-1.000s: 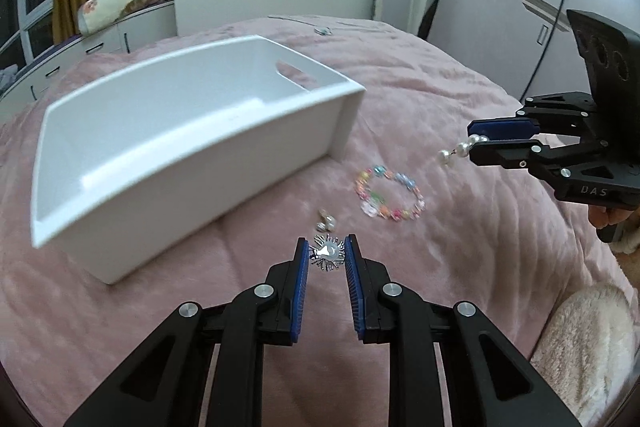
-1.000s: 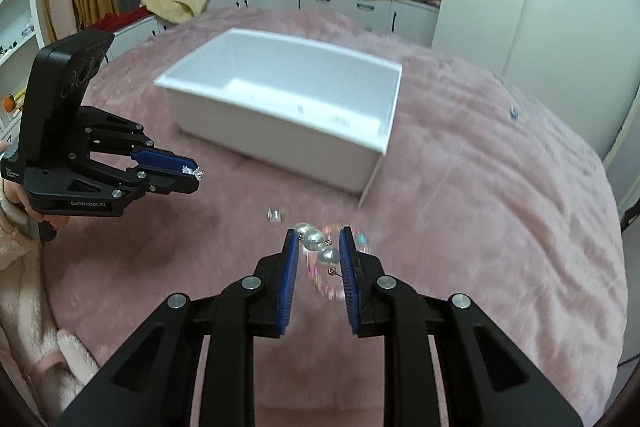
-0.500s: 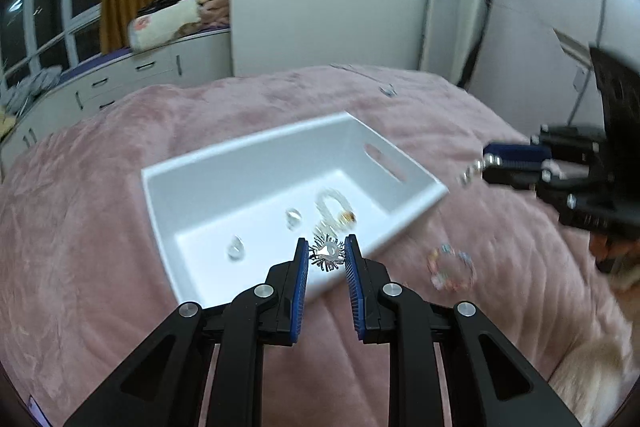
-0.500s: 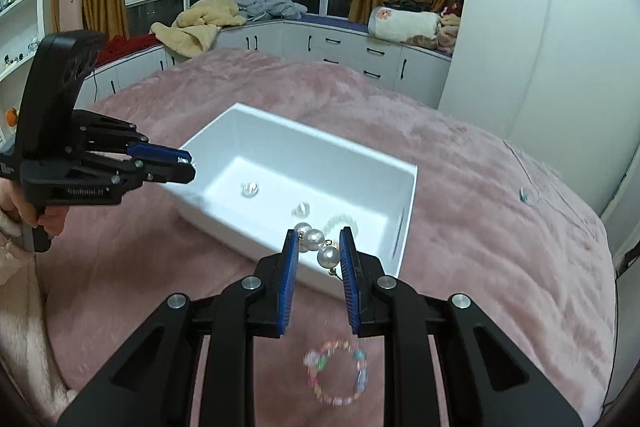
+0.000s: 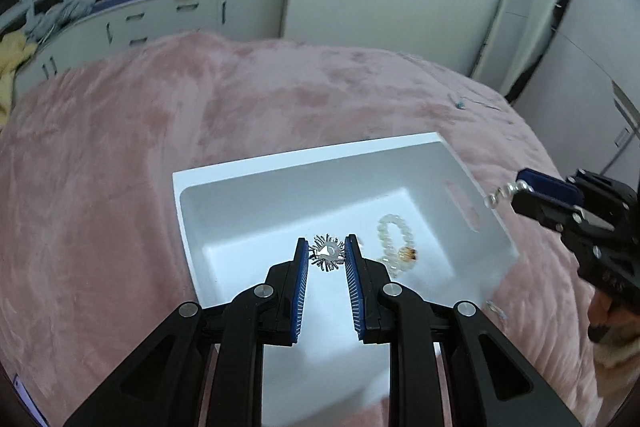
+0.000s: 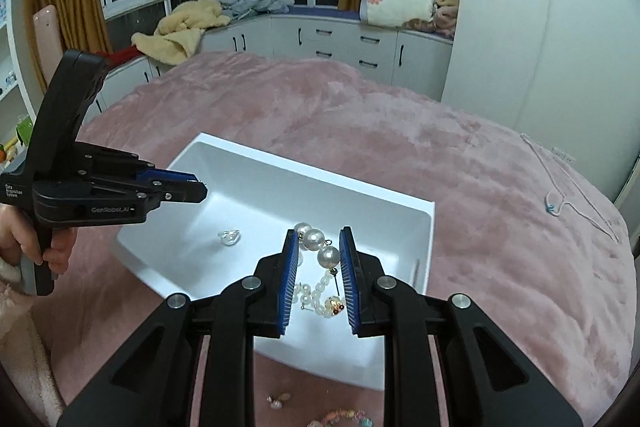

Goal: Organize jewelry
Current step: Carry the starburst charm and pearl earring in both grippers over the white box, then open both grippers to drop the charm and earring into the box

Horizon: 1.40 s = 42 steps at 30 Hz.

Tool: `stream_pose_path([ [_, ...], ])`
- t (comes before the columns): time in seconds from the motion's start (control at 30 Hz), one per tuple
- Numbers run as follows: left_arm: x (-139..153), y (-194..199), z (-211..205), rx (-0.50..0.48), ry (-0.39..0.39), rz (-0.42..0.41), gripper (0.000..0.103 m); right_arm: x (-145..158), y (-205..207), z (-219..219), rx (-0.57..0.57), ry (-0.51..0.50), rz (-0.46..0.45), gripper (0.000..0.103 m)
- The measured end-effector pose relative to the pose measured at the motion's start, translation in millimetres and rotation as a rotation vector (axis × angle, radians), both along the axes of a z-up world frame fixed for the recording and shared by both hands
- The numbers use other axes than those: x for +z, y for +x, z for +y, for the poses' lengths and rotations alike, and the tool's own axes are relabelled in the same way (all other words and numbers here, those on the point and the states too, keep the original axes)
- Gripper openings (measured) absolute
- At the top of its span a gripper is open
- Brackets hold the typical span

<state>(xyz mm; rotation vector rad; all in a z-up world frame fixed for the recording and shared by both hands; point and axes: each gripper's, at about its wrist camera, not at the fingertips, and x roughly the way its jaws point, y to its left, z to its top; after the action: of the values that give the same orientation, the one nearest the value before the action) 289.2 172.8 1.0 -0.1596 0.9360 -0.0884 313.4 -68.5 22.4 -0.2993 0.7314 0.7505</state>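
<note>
Spread wide under both grippers, a pink plush bedspread point(image 6: 460, 163). Ahead of and below the fingers, resting on it, a white open-top bin point(image 5: 280, 167) with a slot handle in its far-right wall. Held over the bin's near-left part, the left gripper point(image 5: 327, 254) — clenched on a silver spiky brooch point(image 5: 328, 253) pinched between the blue pads at their tips. Coming in over the bin's right wall, the right gripper point(image 6: 319, 247), clamped on a pearl earring point(image 6: 322, 247) — three pearls in a row between the pads, a thin pin hanging below them. On the bin floor just right of the left gripper's tips, a pale bead bracelet point(image 5: 394, 239) with an amber charm; in the right wrist view the same bracelet lies below and between the fingers. Farther left on the floor from the right gripper, a small clear crystal piece point(image 6: 229, 237). Behind the right gripper's fingers, outside the bin on the bedspread, a small shell-like earring point(image 6: 279, 399) and part of a pastel bead bracelet point(image 6: 344, 417).
</note>
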Motion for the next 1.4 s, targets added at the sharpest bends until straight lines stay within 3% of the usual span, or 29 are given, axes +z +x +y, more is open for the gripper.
stream_pose_path([
  [0.27, -36, 20, 7, 0.032, 0.056, 0.093, 0.024, -31, 24, 20, -0.022, -0.046, 0.055, 0.022],
  [0.73, -39, 22, -8, 0.003, 0.183, 0.071, 0.024, -60, 42, 36, -0.079, -0.071, 0.128, 0.022],
  [1.03, -39, 21, -12, -0.002, 0.198, 0.064, 0.024, -60, 42, 35, -0.092, -0.068, 0.126, 0.023],
  [1.07, -39, 21, -13, -0.005, 0.201, 0.064, 0.024, -60, 41, 35, -0.094, -0.068, 0.125, 0.024],
  [1.1, -39, 21, -13, -0.005, 0.204, 0.065, 0.024, -60, 41, 35, -0.095, -0.068, 0.128, 0.032],
  [1.13, -39, 21, -13, -0.001, 0.211, 0.066, 0.03, -59, 41, 34, -0.096, -0.067, 0.129, 0.038],
  [1.17, -39, 21, -13, 0.013, 0.227, 0.062, 0.048, -58, 40, 34, -0.101, -0.066, 0.122, 0.05],
  [1.2, -37, 20, -13, 0.021, 0.235, 0.054, 0.055, -56, 39, 33, -0.103, -0.06, 0.112, 0.055],
  [1.4, -34, 17, -12, 0.03, 0.242, 0.037, 0.058, -43, 37, 27, -0.102, -0.045, 0.082, 0.059],
])
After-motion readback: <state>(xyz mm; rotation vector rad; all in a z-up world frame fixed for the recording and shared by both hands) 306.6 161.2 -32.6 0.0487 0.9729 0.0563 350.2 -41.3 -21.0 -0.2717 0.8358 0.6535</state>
